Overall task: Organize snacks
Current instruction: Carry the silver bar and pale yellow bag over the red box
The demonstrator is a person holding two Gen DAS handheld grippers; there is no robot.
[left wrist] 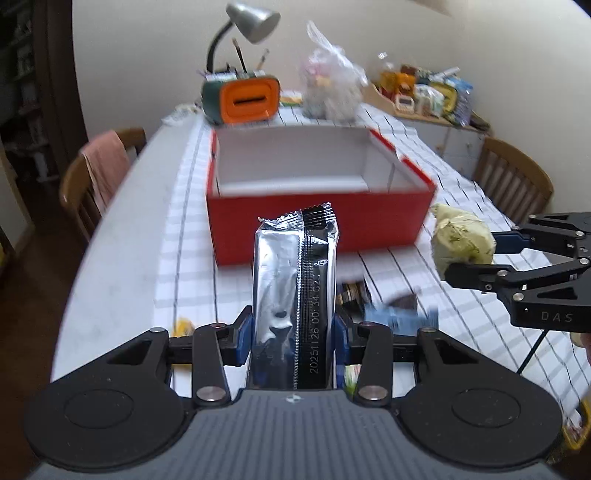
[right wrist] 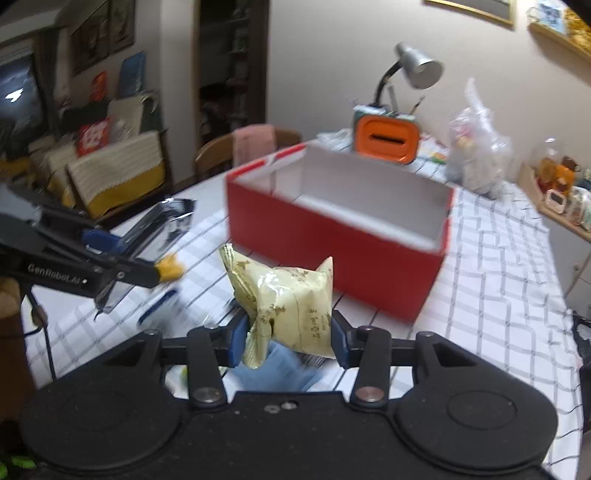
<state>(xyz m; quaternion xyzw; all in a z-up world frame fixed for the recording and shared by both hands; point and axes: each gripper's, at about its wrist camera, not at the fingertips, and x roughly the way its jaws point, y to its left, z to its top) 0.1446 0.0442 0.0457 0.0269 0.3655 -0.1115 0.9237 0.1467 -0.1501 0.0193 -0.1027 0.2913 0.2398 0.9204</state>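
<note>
A: Table (left wrist: 122, 236) noted first — fills centre of both views, checked cloth (left wrist: 436, 266) laid over its right part, bare white strip seen at left of left wrist view.

B: Next in size?

A: Red box (left wrist: 317, 218), open top, white inside, seen upper centre in left wrist view and centre-right in right wrist view (right wrist: 332, 236). Nothing made out inside; interior floor only partly shown.

B: Background items?

A: Grey desk lamp (left wrist: 251, 18) at top centre, orange-fronted holder (left wrist: 247, 98) below it w/ pens stuck in. Clear plastic bag (left wrist: 332, 88) just right of holder. Wooden chair (left wrist: 513, 173) at right edge, another w/ pink cloth at left edge.

B: Grippers?

A: Left gripper (left wrist: 293, 336) seen bottom centre of its own view; jaws narrowed onto silver foil snack pack (left wrist: 291, 288), held upright, black seam strip w/ printed date code facing camera. Pack held above cloth, in front of box, not inside it. Right gripper (right wrist: 288, 338) seen bottom centre of its view; jaws pressed on pale yellow-green wrapped snack (right wrist: 284, 306), crumpled wrapper, also in front of box. Same snack spotted at mid-right of left wrist view (left wrist: 461, 240).

B: Smaller bits?

A: Blurred blue packet (left wrist: 399, 317) and dark packet on cloth betw. grippers; too smeared to identify.
</note>
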